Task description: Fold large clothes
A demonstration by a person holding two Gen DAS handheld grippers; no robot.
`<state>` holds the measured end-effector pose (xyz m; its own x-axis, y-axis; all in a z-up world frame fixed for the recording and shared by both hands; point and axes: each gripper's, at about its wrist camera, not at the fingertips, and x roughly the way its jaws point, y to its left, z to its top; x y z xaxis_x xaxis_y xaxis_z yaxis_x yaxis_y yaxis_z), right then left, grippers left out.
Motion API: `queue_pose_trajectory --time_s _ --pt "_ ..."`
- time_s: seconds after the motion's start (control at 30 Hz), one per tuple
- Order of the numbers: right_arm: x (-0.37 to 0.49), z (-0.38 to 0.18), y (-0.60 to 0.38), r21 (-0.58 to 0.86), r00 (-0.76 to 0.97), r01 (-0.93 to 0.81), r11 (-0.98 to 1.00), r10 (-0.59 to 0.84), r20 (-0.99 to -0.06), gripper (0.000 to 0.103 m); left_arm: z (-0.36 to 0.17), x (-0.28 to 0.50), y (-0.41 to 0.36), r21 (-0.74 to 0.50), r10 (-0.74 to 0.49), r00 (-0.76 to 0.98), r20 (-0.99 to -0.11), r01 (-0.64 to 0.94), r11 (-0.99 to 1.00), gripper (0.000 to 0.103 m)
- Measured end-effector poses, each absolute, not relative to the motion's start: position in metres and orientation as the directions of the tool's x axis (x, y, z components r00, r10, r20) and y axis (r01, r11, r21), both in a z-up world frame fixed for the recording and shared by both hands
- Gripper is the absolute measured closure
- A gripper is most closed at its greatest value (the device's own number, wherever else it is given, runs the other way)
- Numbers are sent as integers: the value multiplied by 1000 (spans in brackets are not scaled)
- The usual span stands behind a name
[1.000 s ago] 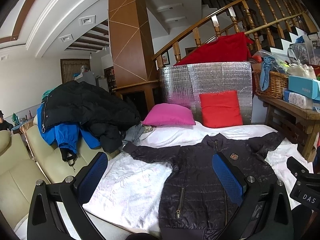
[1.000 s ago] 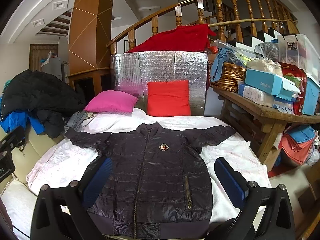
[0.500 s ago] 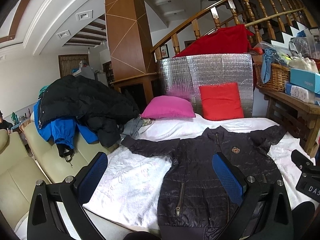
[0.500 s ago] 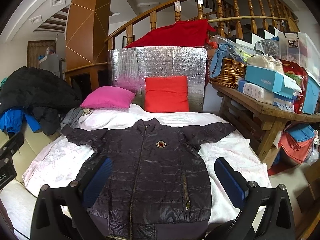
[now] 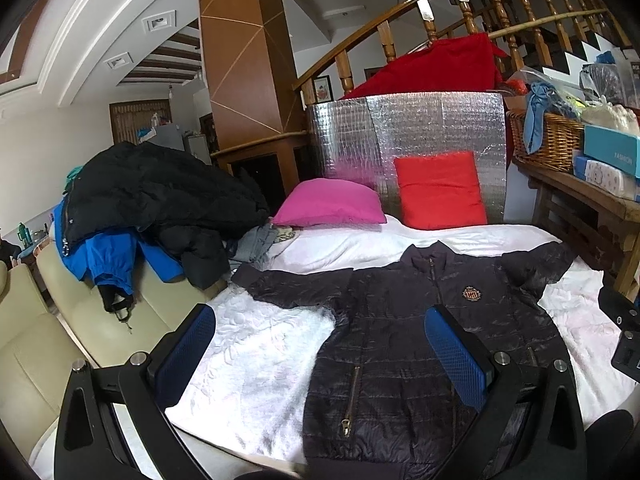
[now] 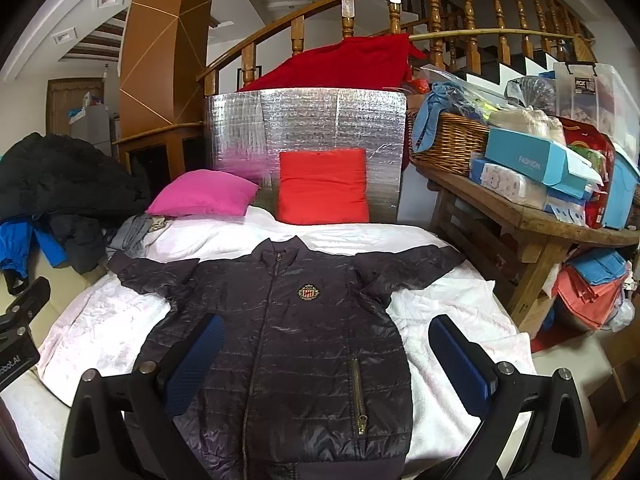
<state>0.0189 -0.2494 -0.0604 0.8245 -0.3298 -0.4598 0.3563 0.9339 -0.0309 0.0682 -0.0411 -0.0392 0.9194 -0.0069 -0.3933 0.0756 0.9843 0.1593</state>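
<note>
A dark quilted zip jacket lies flat and face up on the white bedspread, both sleeves spread out, hem toward me. My left gripper is open and empty, hovering above the jacket's left hem side. My right gripper is open and empty, hovering above the jacket's lower front. Part of the right gripper also shows at the right edge of the left wrist view.
A pink pillow and a red pillow lean on a silver foil panel. A pile of coats lies on a cream sofa at left. A wooden bench with boxes and a basket stands at right.
Both grippers have moved slightly forward and lower toward the bed; the jacket sits a little nearer in view. The jaws stay open and the jacket has not moved.
</note>
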Motion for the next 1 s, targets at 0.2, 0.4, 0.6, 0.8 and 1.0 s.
queue_pose_trajectory --time_s 0.2,0.4,0.6,0.8,1.0 --pt "40 -67 -268 -37 805 383 923 -353 -477 0 -56 109 -60 157 -23 898 -439 102 982 0" --pt "83 -85 -299 -38 777 398 916 -359 -516 0 -116 194 -83 116 -45 807 -589 140 983 0" --pt "156 -130 -418 169 757 372 913 -193 -625 0 -211 289 -110 126 28 692 -722 92 988 0" --pt "235 -206 -592 476 753 451 755 -36 -657 0 -254 347 -133 89 18 640 -768 78 993 0" --pt "293 -262 -698 610 756 559 562 -43 -653 15 -287 378 -139 157 58 586 -808 119 980 0"
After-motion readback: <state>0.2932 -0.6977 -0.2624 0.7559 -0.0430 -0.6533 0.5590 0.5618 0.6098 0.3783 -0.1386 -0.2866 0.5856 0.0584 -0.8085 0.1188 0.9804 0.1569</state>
